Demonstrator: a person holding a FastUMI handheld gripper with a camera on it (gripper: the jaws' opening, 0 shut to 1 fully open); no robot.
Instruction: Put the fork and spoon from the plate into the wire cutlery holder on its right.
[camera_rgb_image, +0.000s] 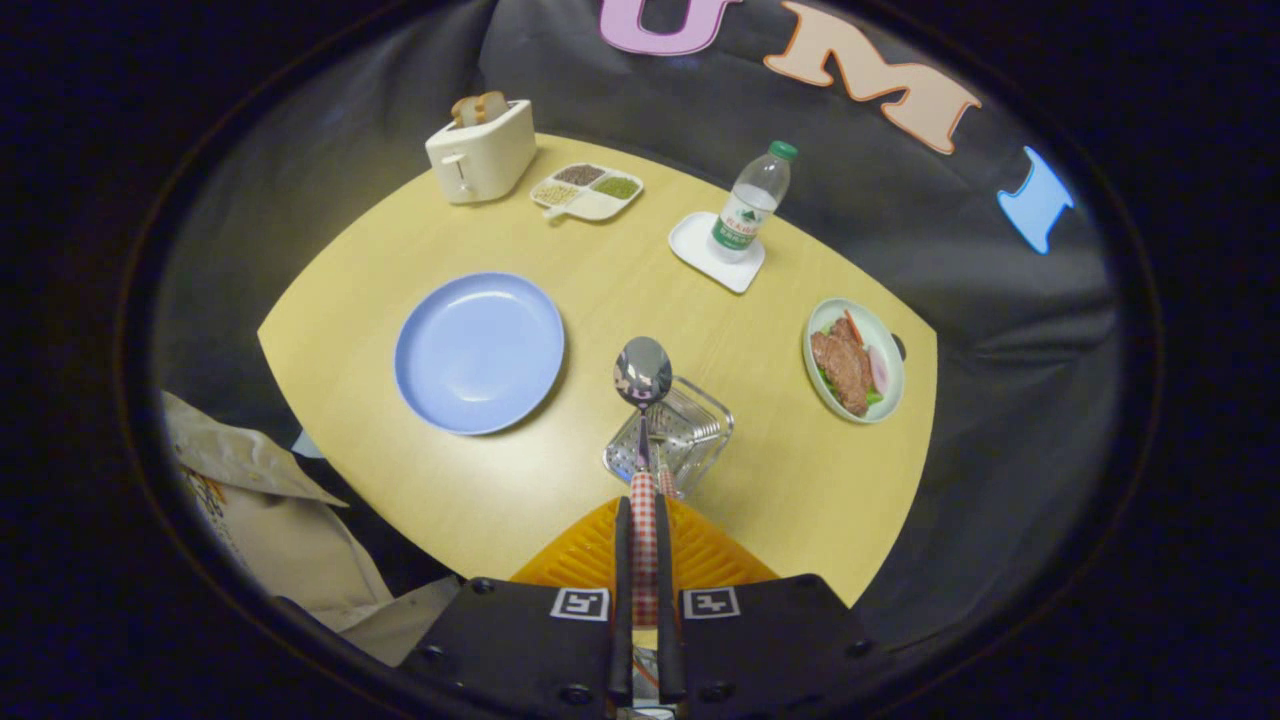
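Table (760, 330) wide below me, plate (479, 352) bare off to the left, holder (672, 436) just ahead. My gripper (643, 520) pinches tight on the spoon (642, 372) handle, bowl up over the holder, ready to drop in.

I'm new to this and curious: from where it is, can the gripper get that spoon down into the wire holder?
Probably yes. The gripper is shut on the spoon, and the holder sits just ahead beneath it, open-topped, with nothing between.
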